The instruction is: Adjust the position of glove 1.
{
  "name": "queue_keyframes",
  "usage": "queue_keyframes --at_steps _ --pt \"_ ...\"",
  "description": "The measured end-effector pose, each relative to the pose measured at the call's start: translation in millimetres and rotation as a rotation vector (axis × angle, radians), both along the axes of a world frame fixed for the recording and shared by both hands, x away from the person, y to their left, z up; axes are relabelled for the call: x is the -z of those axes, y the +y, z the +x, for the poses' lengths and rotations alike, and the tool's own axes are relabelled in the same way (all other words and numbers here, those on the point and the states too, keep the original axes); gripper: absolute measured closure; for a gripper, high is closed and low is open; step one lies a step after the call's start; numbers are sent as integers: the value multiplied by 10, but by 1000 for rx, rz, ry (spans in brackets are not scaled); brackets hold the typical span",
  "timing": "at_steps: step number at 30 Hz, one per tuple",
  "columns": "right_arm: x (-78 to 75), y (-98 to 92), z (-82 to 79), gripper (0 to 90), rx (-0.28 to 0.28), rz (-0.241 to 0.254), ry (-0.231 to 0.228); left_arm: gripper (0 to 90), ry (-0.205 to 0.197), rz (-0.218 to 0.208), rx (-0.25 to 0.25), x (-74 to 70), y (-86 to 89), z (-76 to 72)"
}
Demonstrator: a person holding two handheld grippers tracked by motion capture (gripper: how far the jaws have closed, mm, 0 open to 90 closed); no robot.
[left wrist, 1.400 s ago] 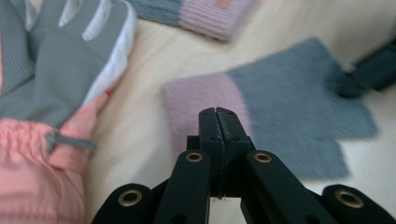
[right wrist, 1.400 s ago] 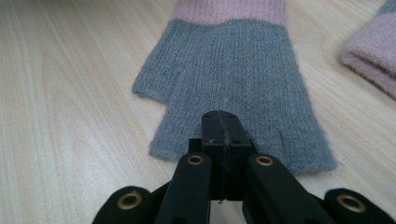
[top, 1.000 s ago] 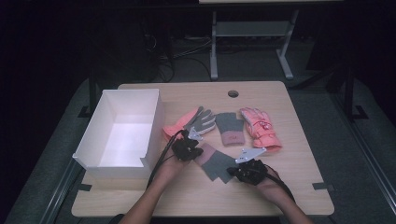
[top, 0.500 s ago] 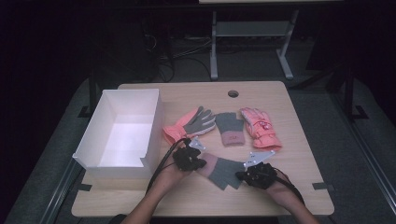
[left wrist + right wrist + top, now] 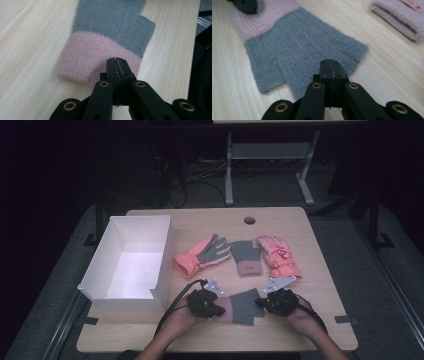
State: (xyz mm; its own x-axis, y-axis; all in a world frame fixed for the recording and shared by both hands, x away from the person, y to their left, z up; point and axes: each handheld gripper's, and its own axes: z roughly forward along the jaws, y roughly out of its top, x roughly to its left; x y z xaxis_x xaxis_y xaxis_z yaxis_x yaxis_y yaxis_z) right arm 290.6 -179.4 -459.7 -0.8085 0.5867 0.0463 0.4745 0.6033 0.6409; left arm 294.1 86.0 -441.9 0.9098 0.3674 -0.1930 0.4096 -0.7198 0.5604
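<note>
Mitten [image 5: 107,37] cuff edge under left claw [image 5: 116,60]

Whether cloth of the grey-and-pink glove [image 5: 110,40] is pinched cannot be told; its cuff edge is hidden behind the left gripper [image 5: 116,61], and its fingertips are cut off at the top edge.

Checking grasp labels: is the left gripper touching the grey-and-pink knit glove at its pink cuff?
Touching. In the left gripper view, the left gripper has its jaws closed together on the edge of the pink cuff of the knit glove, which puckers there.
</note>
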Motion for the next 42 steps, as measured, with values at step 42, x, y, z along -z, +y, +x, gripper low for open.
queue_keyframes --at_steps 42 --pt "-4 119 -65 898 22 15 19 897 4 -21 30 50 -73 91"
